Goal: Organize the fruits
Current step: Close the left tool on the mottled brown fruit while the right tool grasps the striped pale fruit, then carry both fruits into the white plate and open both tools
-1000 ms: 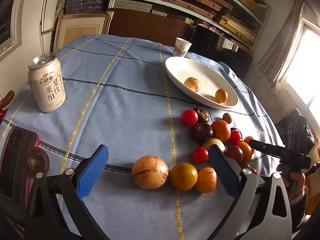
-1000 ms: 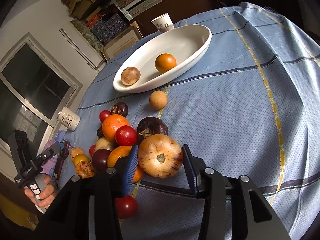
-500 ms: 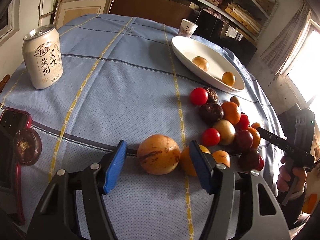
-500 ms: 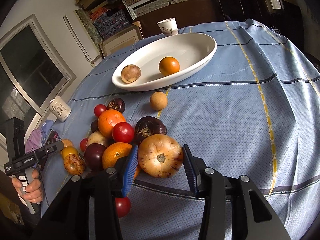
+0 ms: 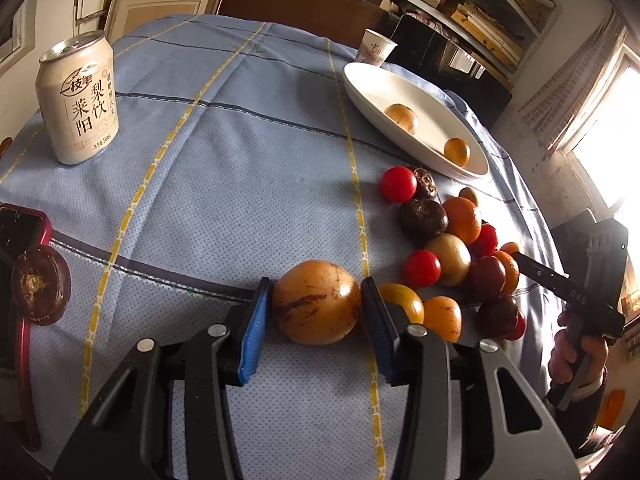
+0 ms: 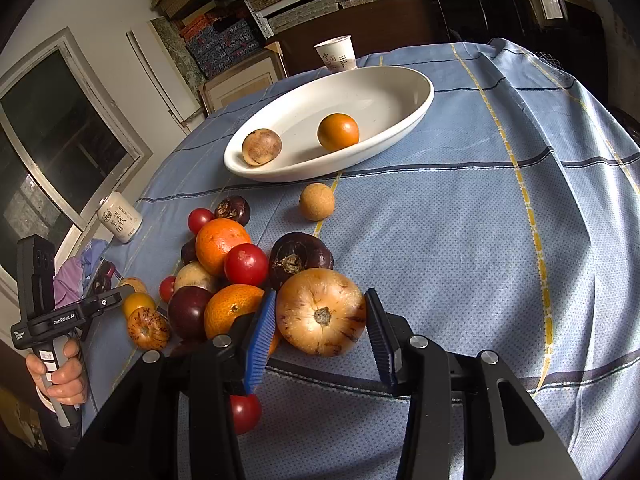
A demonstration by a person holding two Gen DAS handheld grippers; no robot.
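Note:
My left gripper (image 5: 316, 285) has its blue pads against both sides of a round yellow-brown fruit with dark streaks (image 5: 316, 308) on the blue tablecloth, and its jaws are closing on it. My right gripper (image 6: 321, 297) is shut on a pale striped fruit (image 6: 320, 316) at the near edge of the fruit pile (image 6: 228, 264). That pile holds oranges, red tomatoes and dark purple fruits. Beyond it a white oval dish (image 6: 422, 108) holds a brown fruit (image 6: 262, 147) and an orange one (image 6: 338, 132). A small tan fruit (image 6: 317, 201) lies alone before the dish.
A drink can (image 5: 78, 96) stands at the far left of the table, and a paper cup (image 5: 374, 50) behind the dish. A red-cased phone (image 5: 22, 232) and a dark round fruit (image 5: 40, 285) lie at the left edge. Shelves and a window surround the table.
My left gripper's jaws have come in from wide apart to touch both sides of the streaked fruit, and it has sunk a little. My right gripper kept its hold and place.

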